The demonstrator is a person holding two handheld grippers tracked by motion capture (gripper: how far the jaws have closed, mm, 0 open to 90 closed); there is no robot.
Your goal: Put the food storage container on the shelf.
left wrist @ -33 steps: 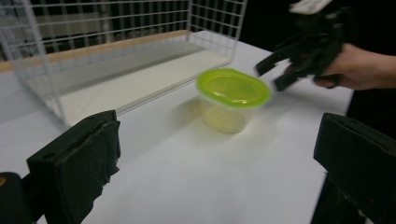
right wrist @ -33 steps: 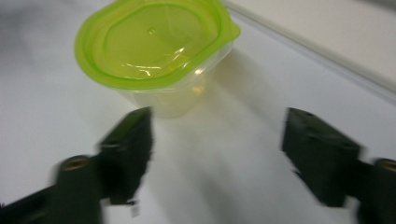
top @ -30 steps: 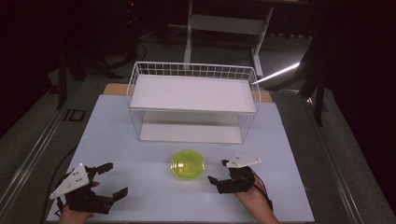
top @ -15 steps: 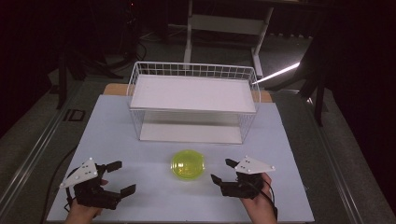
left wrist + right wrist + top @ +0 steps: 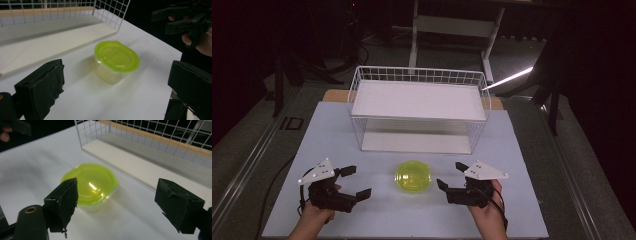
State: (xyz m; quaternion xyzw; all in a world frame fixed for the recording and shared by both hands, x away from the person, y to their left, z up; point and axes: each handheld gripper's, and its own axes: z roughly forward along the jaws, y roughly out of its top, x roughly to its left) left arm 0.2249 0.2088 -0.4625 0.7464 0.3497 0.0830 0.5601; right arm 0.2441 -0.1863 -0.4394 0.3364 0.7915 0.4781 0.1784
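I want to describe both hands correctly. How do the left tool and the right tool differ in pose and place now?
The left tool is left of the green-lidded container and farther from it; the right tool is at its right, closer. The left tool points right and slightly away from the person; the right tool points left. Both stand open, holding nothing, aimed toward the container on the white table.

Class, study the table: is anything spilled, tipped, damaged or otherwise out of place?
Nothing stands out. The green-lidded container stands upright with its lid on, on the white table in front of the wire rack. No spill shows. The left gripper and right gripper are open on either side of it, touching nothing.
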